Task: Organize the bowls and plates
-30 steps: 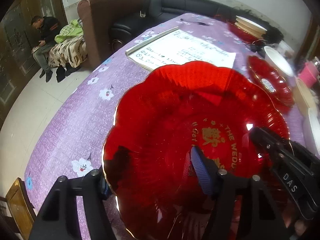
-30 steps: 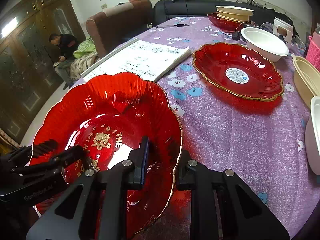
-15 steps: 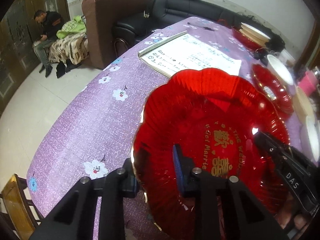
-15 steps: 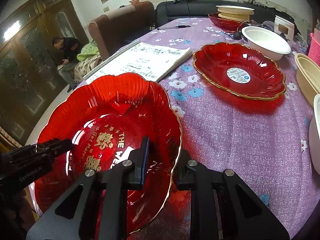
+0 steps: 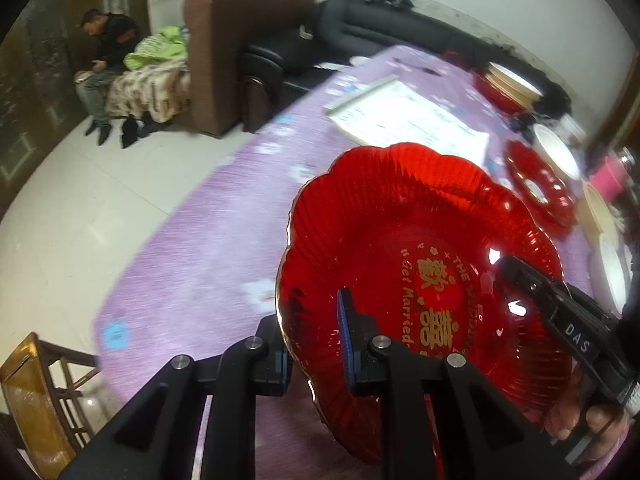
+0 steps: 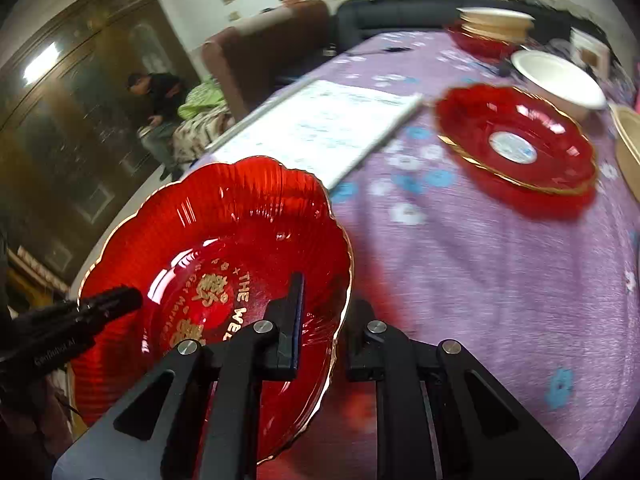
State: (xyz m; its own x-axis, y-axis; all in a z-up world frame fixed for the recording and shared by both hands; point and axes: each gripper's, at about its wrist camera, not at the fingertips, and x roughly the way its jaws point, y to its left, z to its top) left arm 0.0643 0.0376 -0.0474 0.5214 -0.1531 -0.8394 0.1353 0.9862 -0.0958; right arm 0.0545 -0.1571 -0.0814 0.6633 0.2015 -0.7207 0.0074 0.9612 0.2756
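Note:
A red scalloped wedding plate point(image 5: 404, 232) with gold lettering is held above the purple floral tablecloth point(image 5: 224, 216). My left gripper point(image 5: 312, 340) is shut on its left rim, one finger inside, one outside. My right gripper point(image 6: 326, 320) is shut on the opposite rim of the same plate point(image 6: 224, 232), and its finger shows in the left wrist view point(image 5: 560, 312). A second red plate point(image 6: 516, 140) with a white sticker lies on the table to the right.
An open notebook point(image 6: 320, 128) lies beyond the held plate. A white bowl point(image 6: 560, 80), a stack of plates point(image 6: 492, 28) and a beige bowl point(image 6: 628, 144) stand at the far right. A wooden chair point(image 5: 36, 392) stands by the table's near left edge.
Both grippers have lifted the red plate and tilted it. The left gripper has slid from the plate's middle to its left rim and closed on it.

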